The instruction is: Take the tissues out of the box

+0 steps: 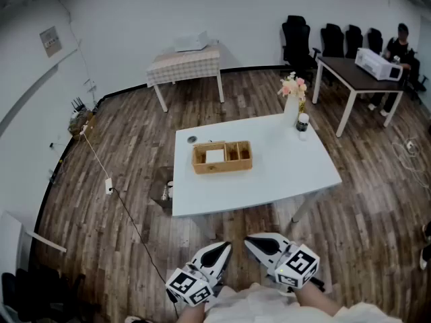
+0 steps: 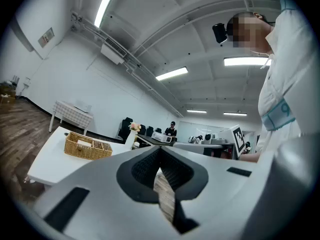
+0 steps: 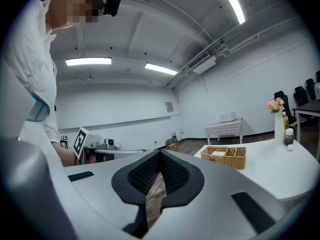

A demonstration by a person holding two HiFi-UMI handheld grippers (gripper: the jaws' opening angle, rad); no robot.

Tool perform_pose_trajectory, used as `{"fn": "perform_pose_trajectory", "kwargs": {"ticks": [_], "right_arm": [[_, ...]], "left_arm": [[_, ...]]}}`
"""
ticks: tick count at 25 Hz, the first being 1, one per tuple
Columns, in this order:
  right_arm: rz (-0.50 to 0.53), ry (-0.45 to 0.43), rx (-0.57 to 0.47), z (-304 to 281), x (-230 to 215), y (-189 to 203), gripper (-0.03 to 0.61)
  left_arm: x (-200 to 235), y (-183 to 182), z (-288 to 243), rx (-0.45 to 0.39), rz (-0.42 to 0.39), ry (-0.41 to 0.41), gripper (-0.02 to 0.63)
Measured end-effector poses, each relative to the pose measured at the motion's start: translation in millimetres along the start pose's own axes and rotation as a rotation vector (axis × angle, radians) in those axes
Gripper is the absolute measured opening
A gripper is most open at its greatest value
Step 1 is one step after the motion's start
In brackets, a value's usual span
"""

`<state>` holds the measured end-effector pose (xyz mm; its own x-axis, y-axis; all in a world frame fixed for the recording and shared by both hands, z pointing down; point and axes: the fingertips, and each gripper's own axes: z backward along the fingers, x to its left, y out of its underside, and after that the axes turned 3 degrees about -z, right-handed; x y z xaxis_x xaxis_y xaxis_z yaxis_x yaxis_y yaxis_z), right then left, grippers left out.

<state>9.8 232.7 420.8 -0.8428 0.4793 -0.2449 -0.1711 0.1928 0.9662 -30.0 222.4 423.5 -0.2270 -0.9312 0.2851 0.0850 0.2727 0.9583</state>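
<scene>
A wicker box (image 1: 222, 157) with three compartments sits on the white table (image 1: 283, 173), left of its middle. White tissues (image 1: 214, 155) lie in its left compartment. Both grippers hang low in front of the person's body, well short of the table's near edge. The left gripper (image 1: 225, 247) is shut and holds nothing. The right gripper (image 1: 250, 241) is shut and empty too. The left gripper view has the box (image 2: 87, 146) far off beyond its closed tips (image 2: 160, 150). In the right gripper view the box (image 3: 224, 156) stands to the right of the closed tips (image 3: 160, 154).
A vase of flowers (image 1: 292, 99) and a small jar (image 1: 302, 122) stand at the table's far right corner. A checked table (image 1: 185, 66) is at the back, and a dark table (image 1: 357, 73) with a seated person at the right. A cable (image 1: 121, 200) crosses the wooden floor on the left.
</scene>
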Motion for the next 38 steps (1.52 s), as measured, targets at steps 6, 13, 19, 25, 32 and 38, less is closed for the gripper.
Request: {"fn": "perform_pose_trajectory", "kwargs": {"ticks": [6, 13, 19, 25, 32, 38], "right_arm": [[-0.001, 0.001, 0.002, 0.3, -1.4, -1.2, 0.031], [0.004, -0.012, 0.001, 0.7, -1.5, 0.0, 0.031], [-0.004, -0.017, -0.019, 3.8, -5.7, -3.9, 0.031], [-0.031, -0.075, -0.077, 11.0, -1.4, -13.4, 0.034], [-0.009, -0.097, -0.074, 12.6, -2.5, -13.1, 0.036], [-0.002, -0.105, -0.076, 15.1, -4.6, -12.3, 0.037]], "left_arm": [[-2.5, -2.7, -1.2, -0.001, -0.004, 0.012, 0.002], [-6.2, -5.1, -4.9, -0.002, -0.013, 0.023, 0.002], [-8.7, -2.3, -9.1, 0.008, -0.01, 0.027, 0.002], [-14.8, -0.3, -15.2, 0.006, -0.012, 0.04, 0.002], [-18.2, -0.7, -24.6, -0.001, -0.017, 0.045, 0.002], [-19.1, -0.2, -25.5, 0.01, -0.021, 0.045, 0.002]]}}
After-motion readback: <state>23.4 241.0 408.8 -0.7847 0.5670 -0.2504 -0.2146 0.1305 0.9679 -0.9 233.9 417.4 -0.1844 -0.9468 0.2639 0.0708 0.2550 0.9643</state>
